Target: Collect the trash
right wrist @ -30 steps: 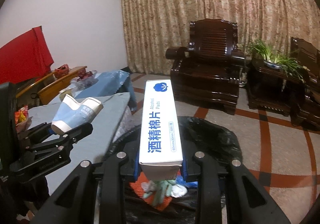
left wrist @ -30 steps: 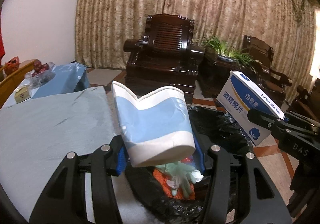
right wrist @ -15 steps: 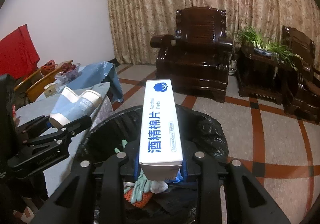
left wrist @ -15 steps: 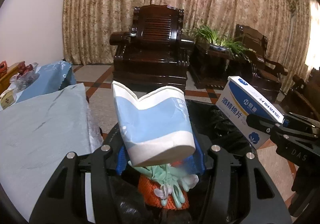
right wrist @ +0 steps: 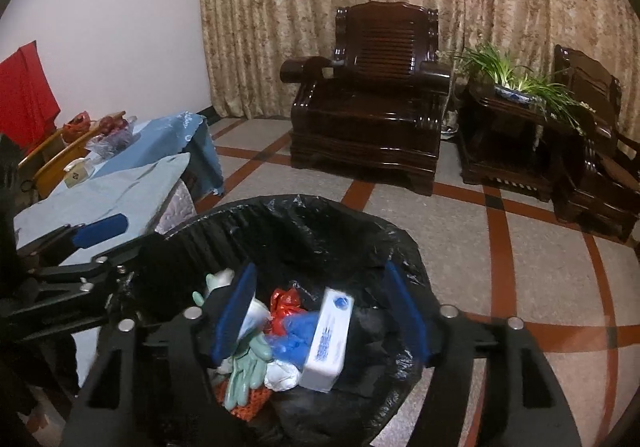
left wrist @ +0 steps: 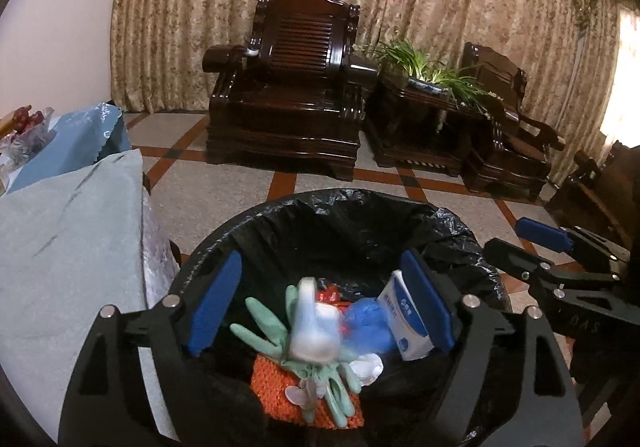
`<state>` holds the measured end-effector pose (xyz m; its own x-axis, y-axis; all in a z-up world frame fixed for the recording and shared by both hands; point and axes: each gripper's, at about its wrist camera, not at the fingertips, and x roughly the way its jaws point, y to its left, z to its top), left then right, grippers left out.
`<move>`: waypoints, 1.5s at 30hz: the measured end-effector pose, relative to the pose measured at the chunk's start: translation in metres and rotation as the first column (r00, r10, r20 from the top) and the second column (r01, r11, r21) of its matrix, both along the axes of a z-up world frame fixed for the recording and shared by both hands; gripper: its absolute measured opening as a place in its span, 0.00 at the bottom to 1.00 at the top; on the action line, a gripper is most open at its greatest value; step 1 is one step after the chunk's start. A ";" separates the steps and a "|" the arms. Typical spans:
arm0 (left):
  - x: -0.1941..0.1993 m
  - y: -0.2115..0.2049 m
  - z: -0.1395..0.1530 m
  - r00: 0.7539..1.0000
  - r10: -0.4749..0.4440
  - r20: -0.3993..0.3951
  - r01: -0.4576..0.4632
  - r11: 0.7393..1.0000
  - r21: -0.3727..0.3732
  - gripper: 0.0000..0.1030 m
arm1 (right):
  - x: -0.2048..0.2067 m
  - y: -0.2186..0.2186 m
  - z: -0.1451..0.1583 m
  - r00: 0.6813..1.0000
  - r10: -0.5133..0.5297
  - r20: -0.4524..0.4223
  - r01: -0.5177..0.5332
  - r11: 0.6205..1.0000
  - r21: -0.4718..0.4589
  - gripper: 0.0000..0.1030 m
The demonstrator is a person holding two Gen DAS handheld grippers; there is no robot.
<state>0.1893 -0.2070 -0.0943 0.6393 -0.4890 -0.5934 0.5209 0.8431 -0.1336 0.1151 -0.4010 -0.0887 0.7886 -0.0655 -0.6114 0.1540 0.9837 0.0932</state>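
A bin lined with a black bag (left wrist: 360,207) (right wrist: 304,215) stands on the floor below both grippers. The blue-and-white paper cup (left wrist: 312,331) lies inside it on green gloves (left wrist: 332,387) and orange mesh. The white-and-blue alcohol pads box (left wrist: 408,323) (right wrist: 330,339) leans inside the bin at the right. My left gripper (left wrist: 320,307) is open and empty above the bin. My right gripper (right wrist: 320,311) is open and empty above the bin too. The right gripper shows at the right of the left wrist view (left wrist: 548,247); the left gripper shows at the left of the right wrist view (right wrist: 92,243).
A table with a grey-blue cloth (left wrist: 60,247) (right wrist: 104,199) stands left of the bin. A dark wooden armchair (left wrist: 288,87) (right wrist: 372,99), a side table with a plant (left wrist: 424,115) and another chair (left wrist: 512,135) stand across the tiled floor.
Both grippers opened. The paper cup dropped from the left gripper and the box dropped from the right gripper into the bin.
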 end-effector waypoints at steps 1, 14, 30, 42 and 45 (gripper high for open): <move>-0.001 0.003 0.001 1.000 0.003 -0.003 -0.003 1.000 -0.002 0.80 | -0.001 0.000 0.001 1.000 -0.006 0.000 0.006 1.000 0.002 0.76; -0.035 0.060 0.041 0.993 0.109 0.048 -0.111 0.993 0.042 0.93 | -0.032 0.027 0.032 0.998 0.054 0.026 -0.056 0.995 0.077 0.94; -0.098 0.112 0.081 0.972 0.221 0.083 -0.224 0.974 0.030 0.95 | -0.061 0.074 0.077 0.991 0.117 0.069 -0.119 0.993 0.022 0.94; -0.129 0.122 0.105 0.963 0.231 0.142 -0.233 0.972 0.001 0.95 | -0.082 0.100 0.099 0.980 0.166 0.108 -0.166 0.986 -0.018 0.94; -0.135 0.124 0.111 0.959 0.237 0.156 -0.239 0.971 -0.007 0.95 | -0.085 0.103 0.103 0.978 0.173 0.119 -0.172 0.985 -0.024 0.94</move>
<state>0.0544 -0.0831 0.0165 0.8210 -0.3050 -0.4827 0.3183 0.9463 -0.0566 0.0297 -0.2978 0.0142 0.8563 0.0703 -0.5117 -0.0295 0.9957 0.0875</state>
